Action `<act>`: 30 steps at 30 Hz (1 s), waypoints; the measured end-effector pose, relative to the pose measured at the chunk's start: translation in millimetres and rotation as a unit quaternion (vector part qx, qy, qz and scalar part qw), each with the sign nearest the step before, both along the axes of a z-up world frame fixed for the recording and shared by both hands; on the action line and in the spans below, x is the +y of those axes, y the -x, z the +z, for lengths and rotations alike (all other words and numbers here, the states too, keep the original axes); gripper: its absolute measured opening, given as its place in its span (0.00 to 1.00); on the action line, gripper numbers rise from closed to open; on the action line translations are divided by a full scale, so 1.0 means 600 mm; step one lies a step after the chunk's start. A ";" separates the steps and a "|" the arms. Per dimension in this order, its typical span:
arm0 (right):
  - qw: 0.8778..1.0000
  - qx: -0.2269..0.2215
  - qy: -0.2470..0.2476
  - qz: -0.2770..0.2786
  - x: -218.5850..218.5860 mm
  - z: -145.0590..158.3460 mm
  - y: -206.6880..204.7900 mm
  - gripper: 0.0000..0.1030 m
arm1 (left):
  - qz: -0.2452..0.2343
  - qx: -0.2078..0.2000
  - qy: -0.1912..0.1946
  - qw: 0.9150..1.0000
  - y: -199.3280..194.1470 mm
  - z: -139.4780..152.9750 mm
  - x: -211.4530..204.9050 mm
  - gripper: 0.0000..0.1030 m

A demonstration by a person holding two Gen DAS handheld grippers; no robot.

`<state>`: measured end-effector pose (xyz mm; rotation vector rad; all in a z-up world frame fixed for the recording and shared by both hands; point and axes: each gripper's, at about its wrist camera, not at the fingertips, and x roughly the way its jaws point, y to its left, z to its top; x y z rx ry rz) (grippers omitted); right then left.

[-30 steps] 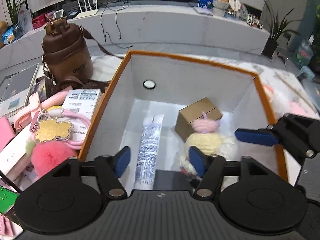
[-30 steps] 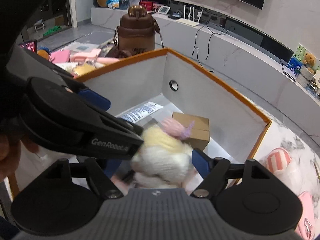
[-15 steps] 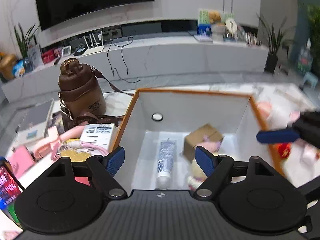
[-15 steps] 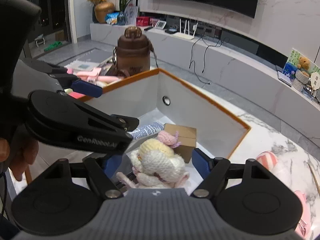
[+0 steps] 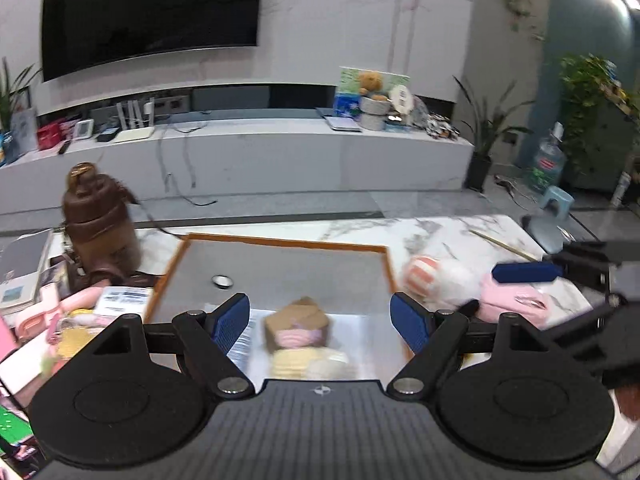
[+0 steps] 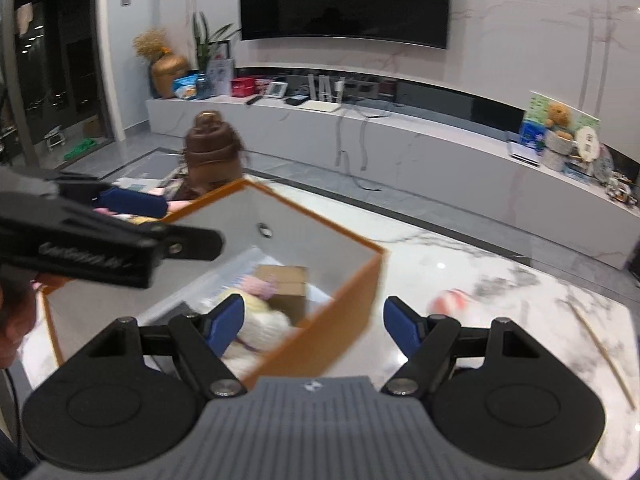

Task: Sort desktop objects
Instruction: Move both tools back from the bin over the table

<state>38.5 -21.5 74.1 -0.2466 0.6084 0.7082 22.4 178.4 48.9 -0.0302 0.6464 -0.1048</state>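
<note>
Two claws, both mine, hang over a marble table with their blue pads spread wide and nothing between them. Biggest thing on it is the box, white inside with an orange rim, sitting mid-table; from the right wrist view I see its near right corner just in front of my right claw, whose left pad overlaps the box and whose right pad is over bare marble. My left claw is above the near edge of the box and looks straight into it.

Left of the box stands a brown bottle, with a heap of pink and white clutter nearer to me. Inside the box, a carton sits toward the far side, a yellow and pink doll lies against its near face, and a white tube lies to their left. Right of the box, on the marble, are a striped plush and, further right, a pink plush. My right claw's blue finger shows above that pink one. A thin stick lies at the right edge of the table.
</note>
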 end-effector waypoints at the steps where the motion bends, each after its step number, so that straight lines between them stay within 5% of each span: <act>1: 1.000 0.000 0.002 -0.007 -0.014 0.001 -0.005 0.76 | -0.006 0.000 -0.002 1.000 0.000 -0.002 -0.010 0.89; 21: 0.995 0.027 0.041 -0.092 -0.243 -0.048 -0.034 0.76 | -0.088 0.006 -0.051 0.995 -0.008 -0.044 -0.214 0.89; 30: 0.988 0.057 0.078 -0.118 -0.288 -0.107 -0.066 0.76 | -0.137 0.067 -0.119 0.981 -0.009 -0.141 -0.306 0.89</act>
